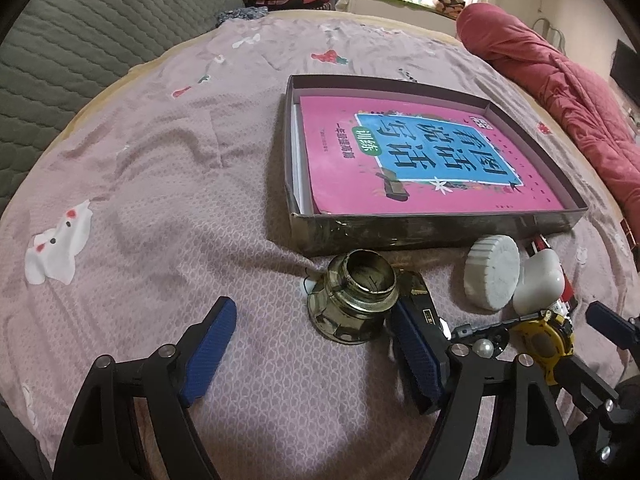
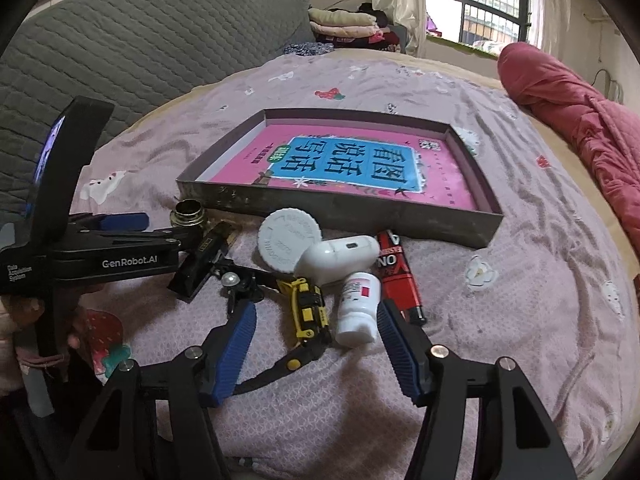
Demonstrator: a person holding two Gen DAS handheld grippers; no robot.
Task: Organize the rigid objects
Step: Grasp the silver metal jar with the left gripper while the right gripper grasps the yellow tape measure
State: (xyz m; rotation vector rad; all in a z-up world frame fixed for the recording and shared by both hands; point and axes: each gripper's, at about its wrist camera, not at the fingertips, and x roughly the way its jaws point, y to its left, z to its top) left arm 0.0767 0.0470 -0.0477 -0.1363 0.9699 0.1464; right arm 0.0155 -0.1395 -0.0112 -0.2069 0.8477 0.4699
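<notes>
In the left wrist view my left gripper [image 1: 316, 340] stands open on the pink bedsheet. A small glass jar [image 1: 352, 300] stands upright just ahead, between its fingertips and close to the right pad. In the right wrist view my right gripper [image 2: 316, 340] is open too, low over the pile. A yellow tape measure [image 2: 308, 308] and a white pill bottle [image 2: 358, 308] lie between its blue fingers [image 2: 236, 344]; the bottle is near the right pad. Behind them stands a shallow dark box [image 2: 340, 208] holding a pink book [image 2: 360, 172].
A white ribbed lid [image 2: 290, 240], a white earbud case [image 2: 340, 256], a red lighter [image 2: 400, 280], a black flat item [image 2: 200, 264] and a pearl hair clip [image 2: 230, 279] crowd the box's front wall. A red quilt [image 2: 580, 120] lies at right, a grey headboard [image 2: 140, 40] at left.
</notes>
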